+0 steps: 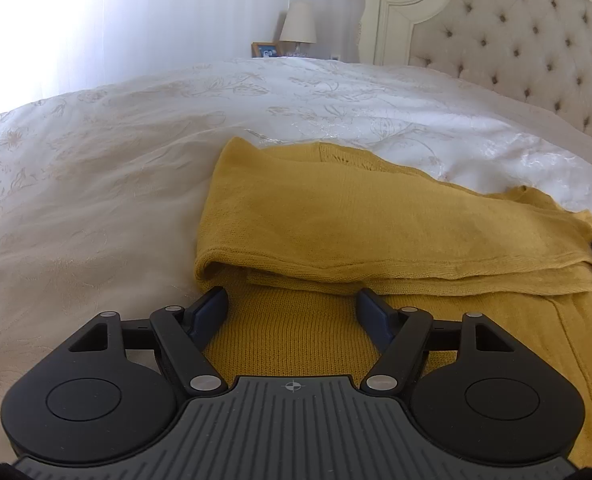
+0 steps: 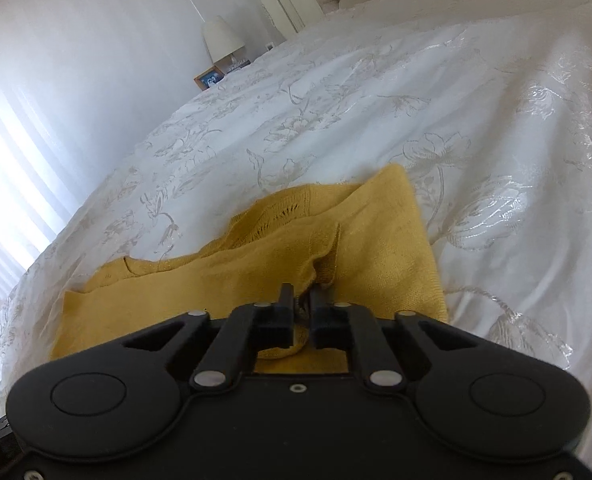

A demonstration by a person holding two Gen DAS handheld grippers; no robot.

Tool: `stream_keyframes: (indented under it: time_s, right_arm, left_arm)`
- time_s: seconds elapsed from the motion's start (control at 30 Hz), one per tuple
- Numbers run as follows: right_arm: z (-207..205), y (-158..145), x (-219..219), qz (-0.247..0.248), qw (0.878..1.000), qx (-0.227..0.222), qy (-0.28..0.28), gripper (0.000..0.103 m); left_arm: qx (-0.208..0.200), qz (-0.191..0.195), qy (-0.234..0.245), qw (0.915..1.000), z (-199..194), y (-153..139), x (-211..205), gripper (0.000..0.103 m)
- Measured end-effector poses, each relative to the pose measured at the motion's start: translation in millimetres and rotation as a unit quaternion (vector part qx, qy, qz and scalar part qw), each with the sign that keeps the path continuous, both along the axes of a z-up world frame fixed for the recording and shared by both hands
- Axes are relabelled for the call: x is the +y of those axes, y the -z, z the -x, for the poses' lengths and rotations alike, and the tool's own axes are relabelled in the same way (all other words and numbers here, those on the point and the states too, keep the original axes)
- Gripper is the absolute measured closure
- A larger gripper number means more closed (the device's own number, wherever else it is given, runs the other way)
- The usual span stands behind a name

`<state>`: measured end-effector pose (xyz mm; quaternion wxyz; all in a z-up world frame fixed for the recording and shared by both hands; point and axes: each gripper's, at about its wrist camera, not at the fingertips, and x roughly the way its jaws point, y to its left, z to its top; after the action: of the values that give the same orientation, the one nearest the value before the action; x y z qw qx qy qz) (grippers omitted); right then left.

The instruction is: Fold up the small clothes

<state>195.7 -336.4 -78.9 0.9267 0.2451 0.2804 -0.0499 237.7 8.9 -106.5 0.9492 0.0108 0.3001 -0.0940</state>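
Pinching the yellow sweater [image 2: 256,276], the right gripper [image 2: 301,294] could drag its fold crooked, because the left gripper [image 1: 292,300] gapes wide, holding nothing.

1. I'm in a home bedroom, def not a lab or shop.
2. Under me: a big bed [image 1: 336,92] w/ a white floral-embroidered bedspread [image 2: 336,112].
3. At its head: a cream tufted headboard [image 1: 516,32] in a carved frame.
4. Beside the bed: a lamp [image 1: 298,24] w/ a pale shade & a small framed photo [image 1: 265,49].
5. Sheer curtains [image 2: 12,184] glow w/ daylight.
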Motion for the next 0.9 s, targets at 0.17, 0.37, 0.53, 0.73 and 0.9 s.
stream_keyframes:
  time_s: [0.17, 0.37, 0.53, 0.73, 0.9]
  right_arm:
    - [8, -9, 2, -0.016, 1.0, -0.026, 0.002, 0.091]
    - [24, -39, -5, 0.035, 0.996, -0.072, 0.027, 0.092]
    - [14, -18, -14, 0.043, 0.997, -0.013, 0.057, 0.09]
    - [5, -15, -2, 0.116, 0.99, 0.046, 0.063, 0.079]
    - [8, -11, -11, 0.102, 0.99, 0.064, 0.077, 0.06]
  left_arm:
    - [0.001, -0.004, -0.001, 1.0, 0, 0, -1, 0.033]
    - [0.001, -0.01, -0.002, 1.0, 0, 0, -3, 0.033]
    - [0.001, -0.017, -0.001, 0.9999, -1, 0, -4, 0.032]
    - [0.032, -0.04, 0.02, 0.9985, 2, -12, -6, 0.032]
    - [0.066, -0.068, 0.057, 0.9939, 18, -38, -6, 0.033]
